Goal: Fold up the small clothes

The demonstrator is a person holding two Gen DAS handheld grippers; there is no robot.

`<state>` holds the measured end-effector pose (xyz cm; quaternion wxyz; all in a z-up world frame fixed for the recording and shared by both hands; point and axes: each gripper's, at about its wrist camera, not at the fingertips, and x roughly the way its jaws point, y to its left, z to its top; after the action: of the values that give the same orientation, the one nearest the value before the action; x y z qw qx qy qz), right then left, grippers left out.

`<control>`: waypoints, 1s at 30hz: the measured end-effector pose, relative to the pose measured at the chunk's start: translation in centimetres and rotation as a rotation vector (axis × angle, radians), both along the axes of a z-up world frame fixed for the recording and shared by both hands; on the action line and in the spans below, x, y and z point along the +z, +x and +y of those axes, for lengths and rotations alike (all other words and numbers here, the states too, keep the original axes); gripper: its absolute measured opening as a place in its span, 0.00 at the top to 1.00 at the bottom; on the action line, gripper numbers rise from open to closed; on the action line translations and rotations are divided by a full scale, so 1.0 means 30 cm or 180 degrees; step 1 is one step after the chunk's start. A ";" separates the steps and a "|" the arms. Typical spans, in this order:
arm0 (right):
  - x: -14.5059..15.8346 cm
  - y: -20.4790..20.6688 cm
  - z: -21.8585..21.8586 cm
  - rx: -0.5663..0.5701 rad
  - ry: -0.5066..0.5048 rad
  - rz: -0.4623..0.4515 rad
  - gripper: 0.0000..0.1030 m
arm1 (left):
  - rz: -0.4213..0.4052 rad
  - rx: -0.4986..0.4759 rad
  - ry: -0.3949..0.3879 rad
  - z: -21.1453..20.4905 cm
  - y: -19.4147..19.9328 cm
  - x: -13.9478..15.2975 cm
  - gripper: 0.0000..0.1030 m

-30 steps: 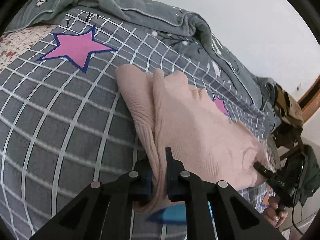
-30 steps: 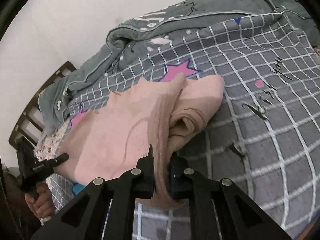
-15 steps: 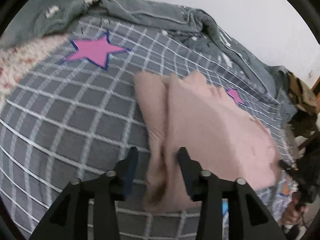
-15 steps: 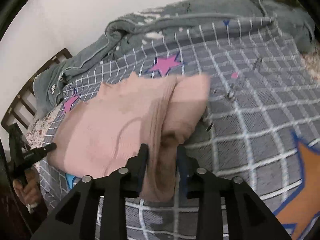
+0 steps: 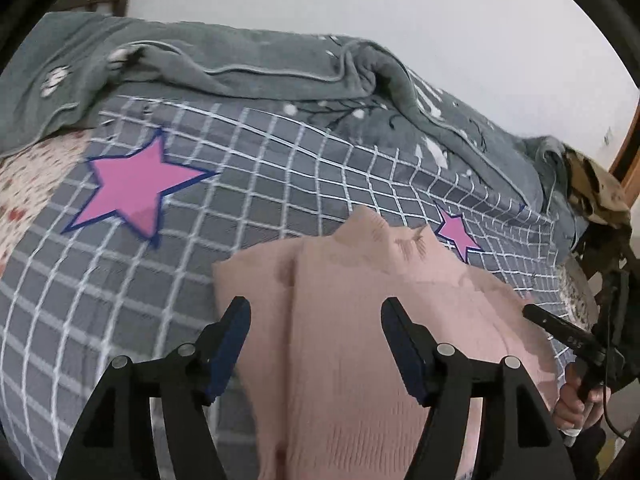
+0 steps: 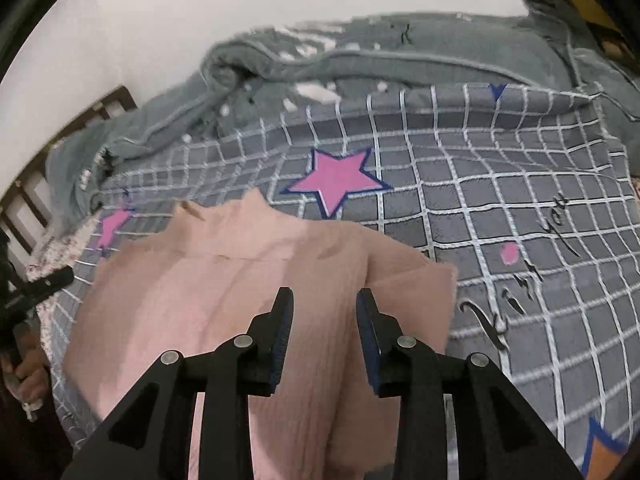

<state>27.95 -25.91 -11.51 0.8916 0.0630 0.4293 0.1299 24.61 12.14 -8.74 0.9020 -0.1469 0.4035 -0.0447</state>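
A pink knit garment [image 5: 340,280] lies folded lengthwise on the bed, its neck end pointing away from me; it also shows in the right wrist view [image 6: 224,292]. My left gripper [image 5: 315,308] hovers over the garment's left fold, its jaws opening wide, and its pads touch no cloth. My right gripper [image 6: 324,294] stands open above the right fold with a narrower gap; the garment lies below the pads, not pinched. At the right edge of the left wrist view a hand [image 5: 572,400] holds the right gripper.
The garment rests on a grey checked bedspread [image 5: 280,184] with pink stars [image 6: 340,184]. A rumpled grey blanket [image 5: 240,60] is heaped along the far side against the white wall. A floral sheet [image 5: 24,176] and a dark wooden bed frame [image 6: 32,200] lie at the edges.
Both grippers were shut on the garment's near folds. They have let go, opened, and pulled back and up, leaving the garment lying flat on the bedspread.
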 end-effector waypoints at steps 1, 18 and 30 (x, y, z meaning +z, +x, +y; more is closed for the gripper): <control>-0.015 0.022 0.004 0.0004 -0.0022 0.0057 0.69 | 0.0031 -0.0022 0.0045 -0.020 0.039 -0.014 0.37; 0.010 0.138 0.018 0.0204 0.0175 -0.0173 0.95 | 0.0083 0.0139 0.0352 -0.028 0.175 -0.082 0.93; -0.119 0.223 0.052 0.0110 -0.0234 0.0222 0.82 | 0.0322 0.0181 0.0383 -0.014 0.213 -0.156 0.86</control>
<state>34.63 -24.36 -15.09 0.8754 0.0272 0.4657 0.1271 31.00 11.73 -13.42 0.8886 -0.1060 0.4462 0.0127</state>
